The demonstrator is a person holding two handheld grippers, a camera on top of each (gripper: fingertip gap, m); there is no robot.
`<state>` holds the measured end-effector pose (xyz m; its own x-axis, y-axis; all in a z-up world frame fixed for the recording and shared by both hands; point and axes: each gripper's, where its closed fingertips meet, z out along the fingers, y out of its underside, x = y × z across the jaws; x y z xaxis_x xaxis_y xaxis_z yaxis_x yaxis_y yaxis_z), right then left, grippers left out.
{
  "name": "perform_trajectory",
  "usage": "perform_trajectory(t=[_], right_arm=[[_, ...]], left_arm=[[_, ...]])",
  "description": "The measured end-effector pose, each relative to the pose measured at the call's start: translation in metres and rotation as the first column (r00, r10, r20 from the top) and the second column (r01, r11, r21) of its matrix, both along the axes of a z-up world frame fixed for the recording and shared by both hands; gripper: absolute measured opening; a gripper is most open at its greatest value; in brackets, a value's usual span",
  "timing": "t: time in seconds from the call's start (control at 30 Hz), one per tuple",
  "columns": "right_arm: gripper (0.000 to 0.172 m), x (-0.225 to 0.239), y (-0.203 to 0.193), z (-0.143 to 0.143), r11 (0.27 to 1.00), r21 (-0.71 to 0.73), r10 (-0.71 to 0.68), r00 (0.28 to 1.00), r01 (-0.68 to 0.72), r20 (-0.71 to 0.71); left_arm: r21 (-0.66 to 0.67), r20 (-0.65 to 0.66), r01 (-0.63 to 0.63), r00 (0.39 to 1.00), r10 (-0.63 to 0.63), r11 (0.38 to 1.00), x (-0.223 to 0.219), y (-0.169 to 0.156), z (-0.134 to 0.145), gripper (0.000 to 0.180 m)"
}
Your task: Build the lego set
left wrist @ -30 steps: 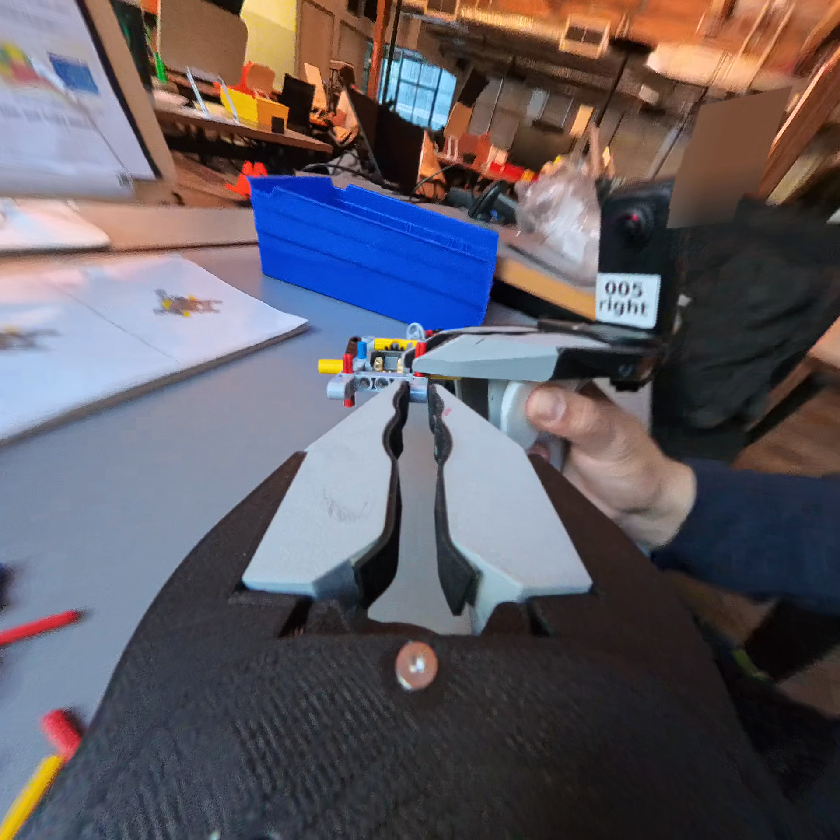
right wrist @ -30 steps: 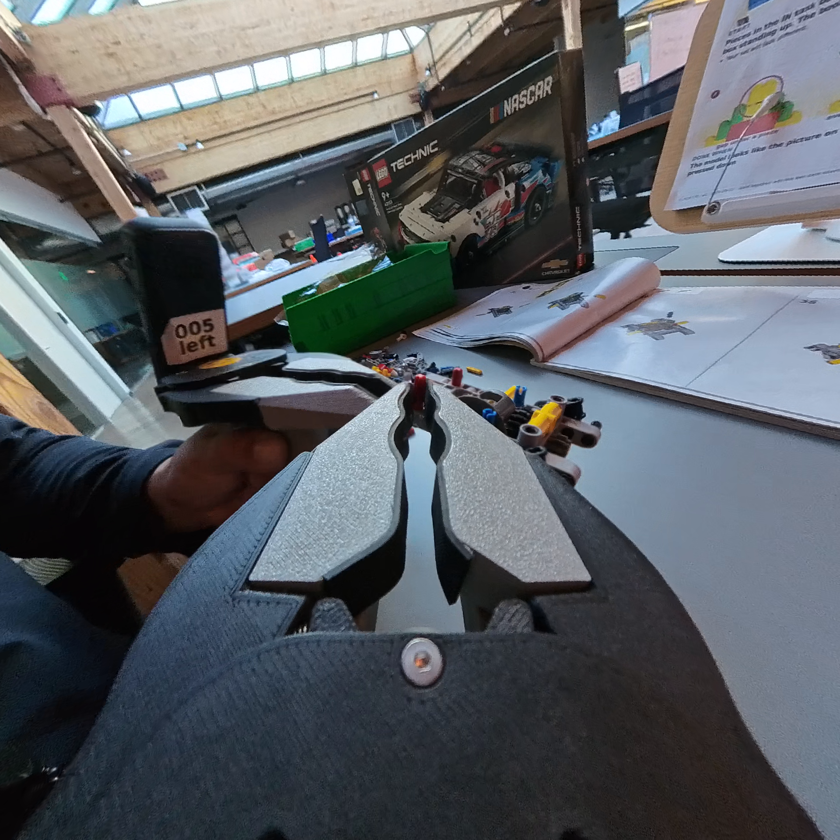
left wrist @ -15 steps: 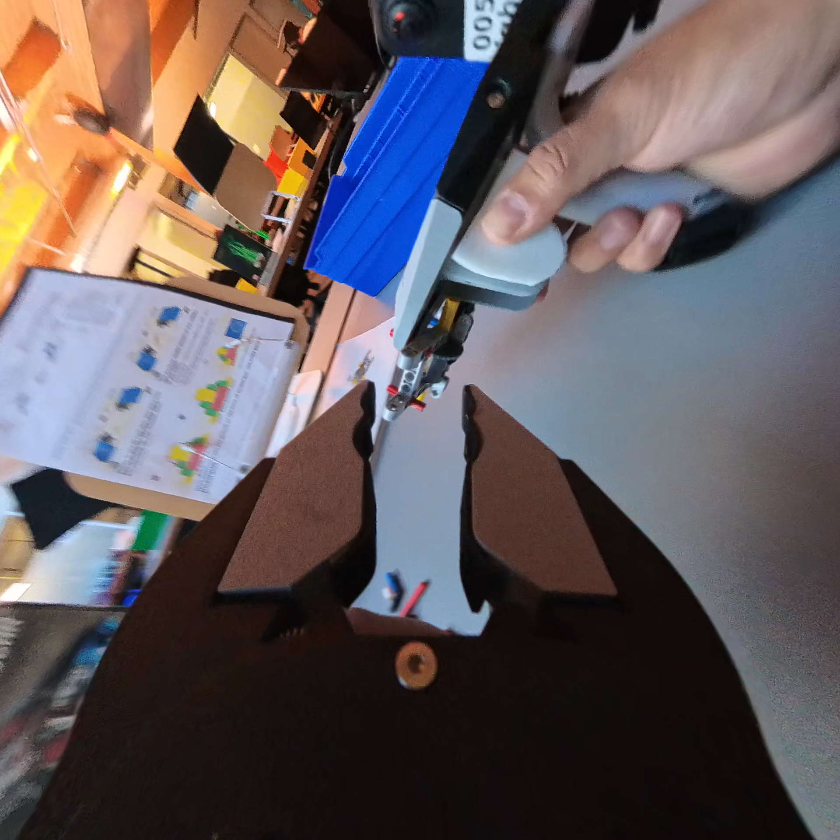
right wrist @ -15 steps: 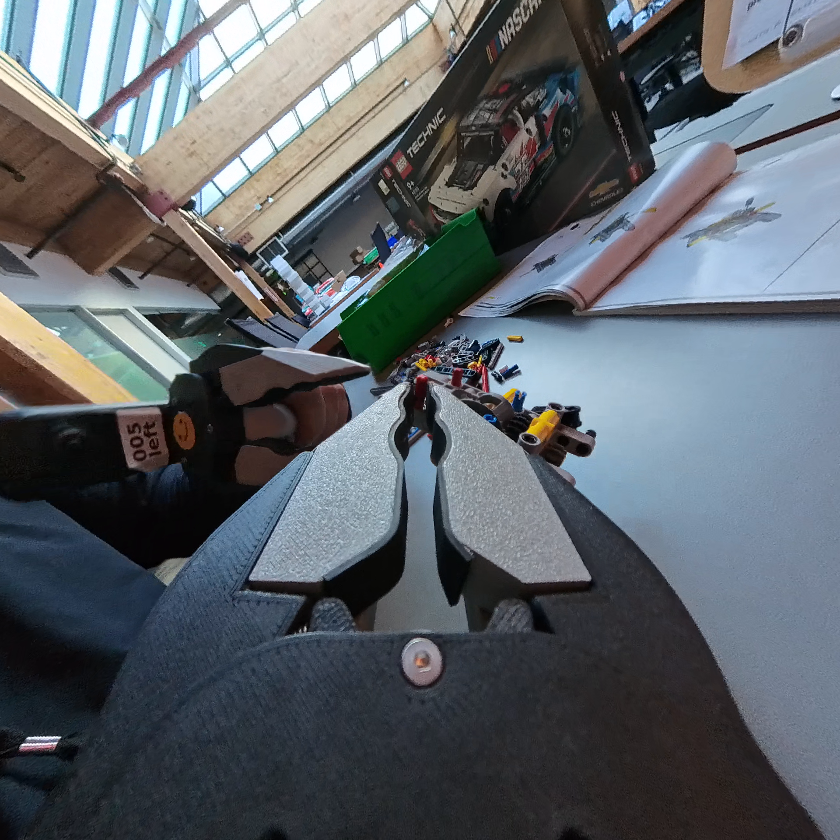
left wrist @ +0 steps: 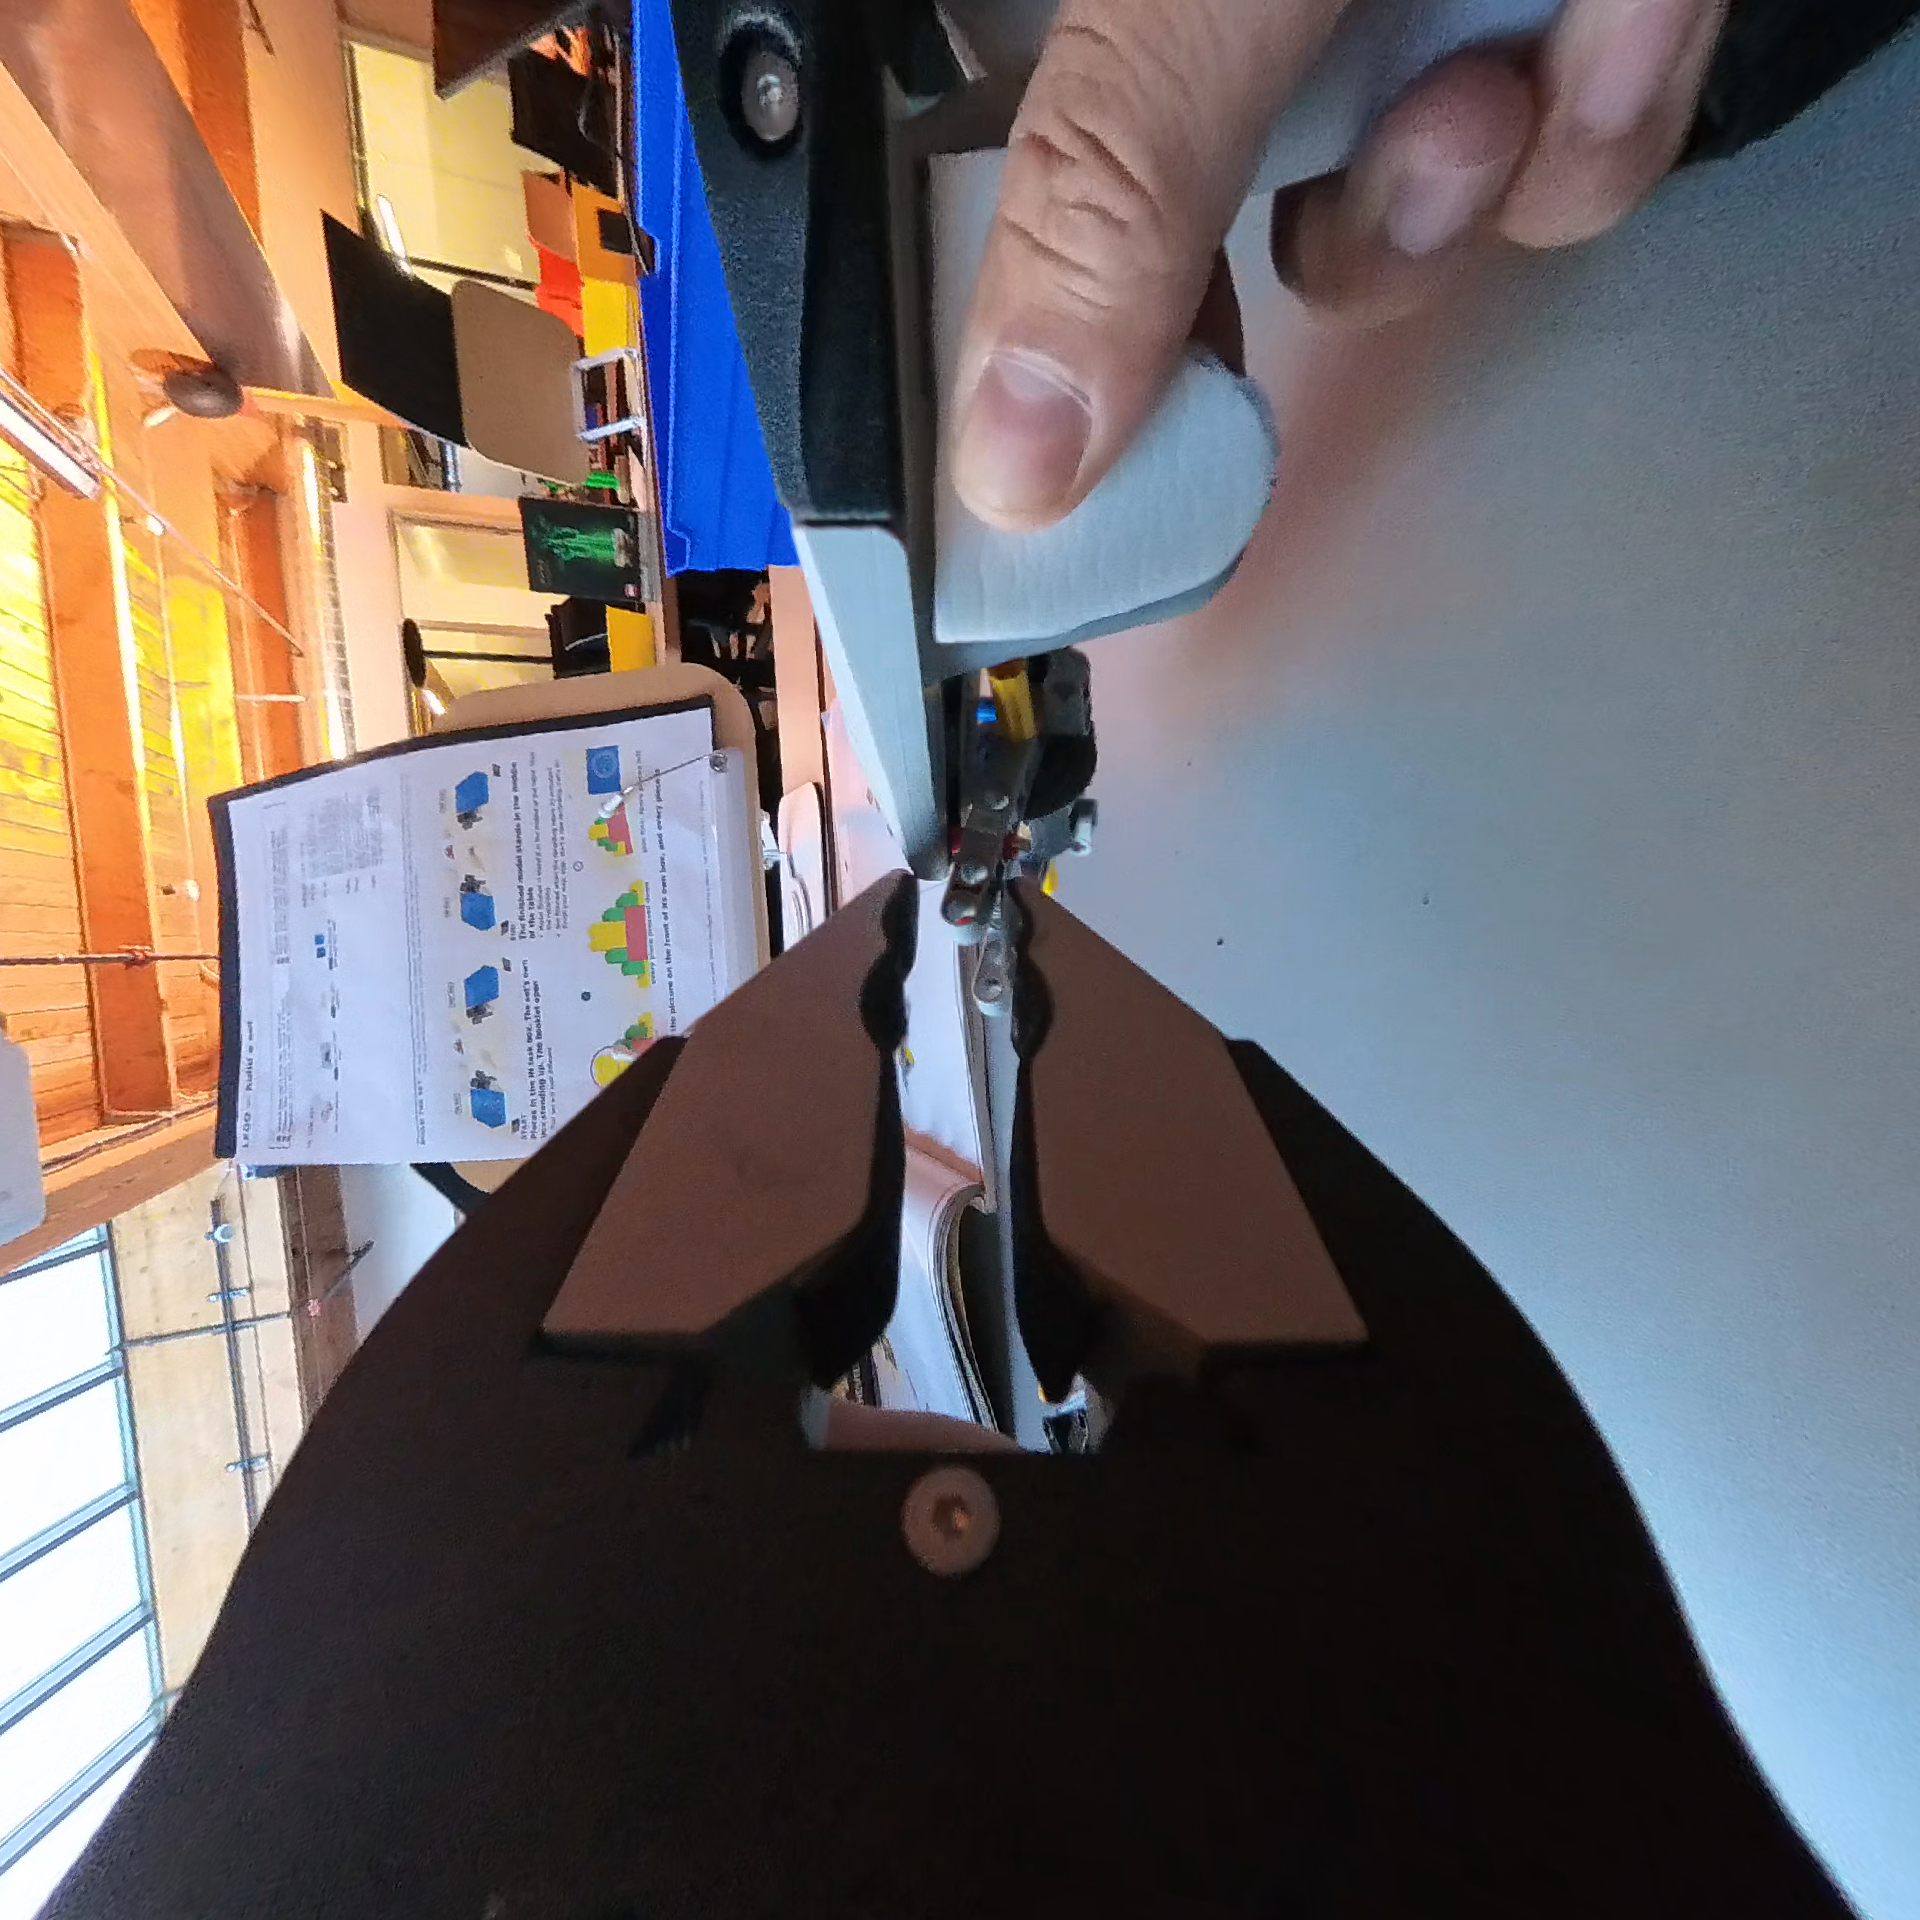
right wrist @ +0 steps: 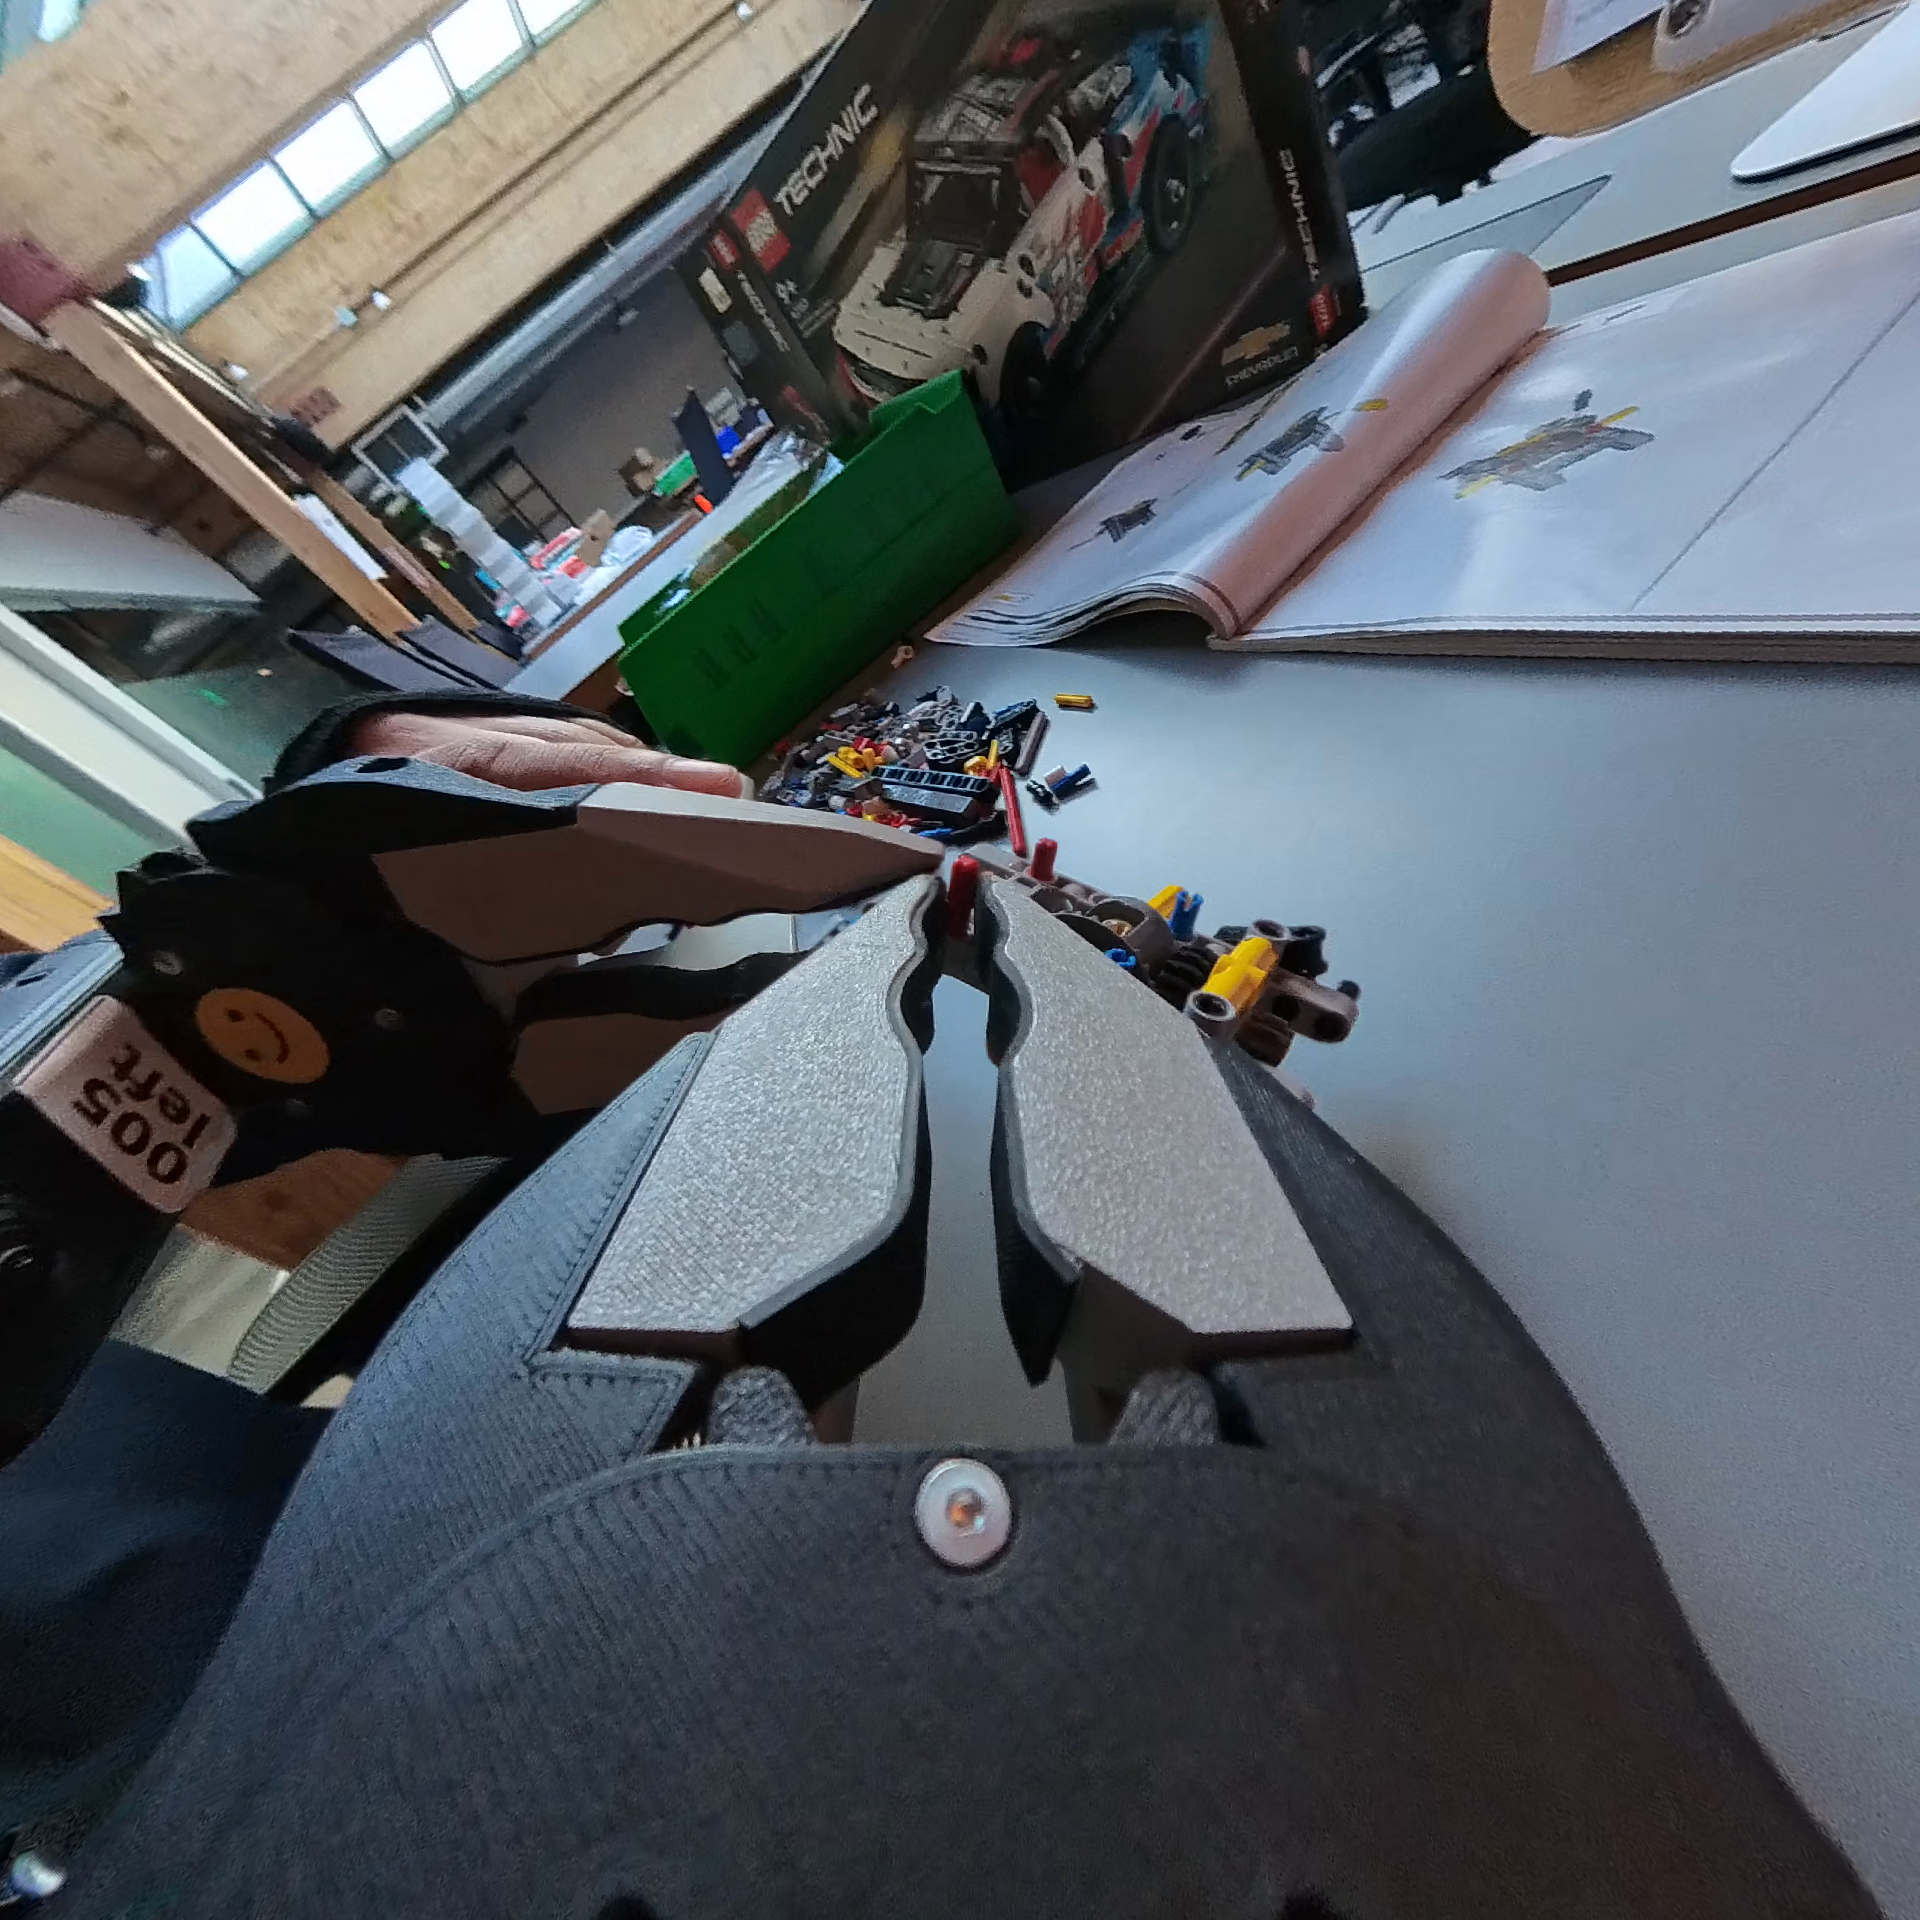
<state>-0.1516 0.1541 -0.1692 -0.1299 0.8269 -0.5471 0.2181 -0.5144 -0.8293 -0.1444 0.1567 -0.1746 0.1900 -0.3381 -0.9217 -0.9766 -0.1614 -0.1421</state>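
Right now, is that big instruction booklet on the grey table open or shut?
Open. The white instruction booklet lies spread on the grey table, printed diagrams facing up and some pages curling over at the middle.

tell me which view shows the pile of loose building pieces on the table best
The right wrist view: the pile of loose pieces lies in plain sight on the grey table, beside the green bin. The left wrist view shows none of it.

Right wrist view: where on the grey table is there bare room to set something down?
The table is bare right of the loose parts pile, below the open booklet. Crowded: between the pile and green bin, and around both tongs.
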Motion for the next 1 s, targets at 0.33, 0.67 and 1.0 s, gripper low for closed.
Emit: perform_trajectory(t=[0.33, 0.67, 1.0], right_arm=[[0.016, 0.005, -0.007, -0.001, 0.955, 0.291, 0.040, 0.998, -0.052, 0.049], [0.025, 0.018, -0.016, -0.016, 0.374, 0.910, -0.030, 0.979, -0.176, 0.202], [0.004, 0.032, -0.072, 0.020, 0.347, 0.928, 0.092, 0.990, -0.134, 0.109]], left_arm=[[-0.122, 0.310, 0.007, 0.950, 0.031, 0.993, 0.003, -0.008, -0.013, 0.005], [-0.179, 0.503, 0.117, 0.864, -0.012, 0.977, 0.007, -0.020, -0.021, 0.004], [-0.109, 0.575, 0.105, 0.817, -0.024, 0.989, -0.027, -0.015, -0.001, 0.005]])
